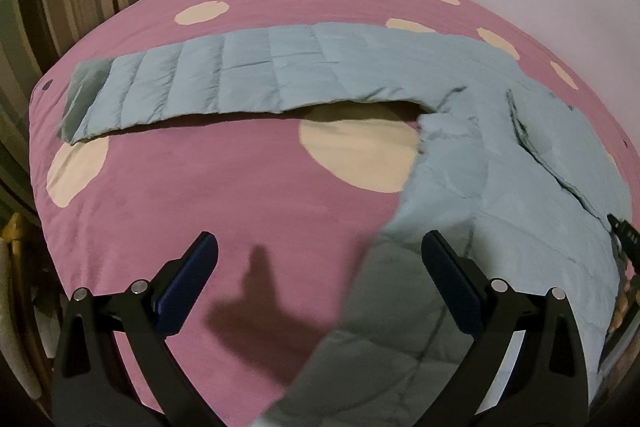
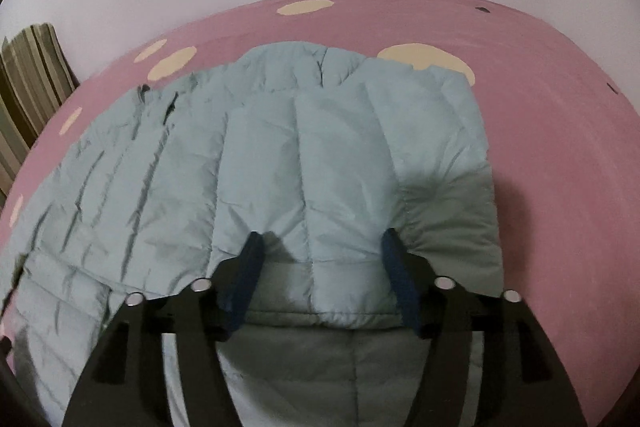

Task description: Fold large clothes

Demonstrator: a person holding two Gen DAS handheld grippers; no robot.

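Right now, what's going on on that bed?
A person with a tool in each hand is folding a light blue puffer jacket on a pink spotted bedspread. One sleeve lies stretched out to the side. The left tool hovers open and empty; the right tool is open over a folded-in part.

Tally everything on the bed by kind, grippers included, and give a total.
Light blue quilted jacket: 1
Pink bedspread with cream dots: 1
Grippers: 2, the left gripper and the right gripper, both with jaws apart and nothing clamped
Total: 4
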